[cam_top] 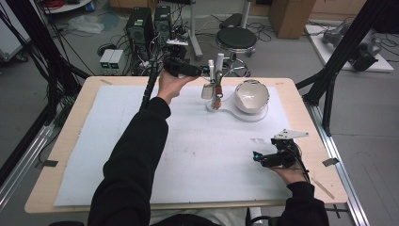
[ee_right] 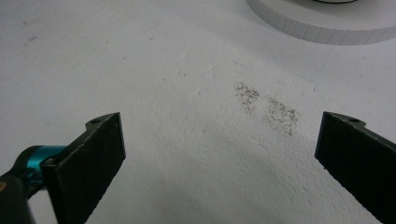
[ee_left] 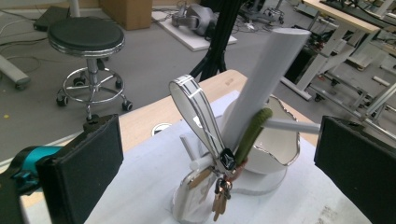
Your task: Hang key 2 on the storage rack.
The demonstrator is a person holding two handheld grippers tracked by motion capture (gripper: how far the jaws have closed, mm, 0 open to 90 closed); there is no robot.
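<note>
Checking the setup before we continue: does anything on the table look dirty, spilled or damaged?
A patch of dark specks lies on the white mat, just ahead of the open right gripper, like spilled grit. The bowl has an uneven, wavy rim, possibly by design.

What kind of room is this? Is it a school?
Probably a robotics lab or workshop, not a school: computer towers with tangled cables on the floor, black metal camera frames, and a rolling stool.
</note>
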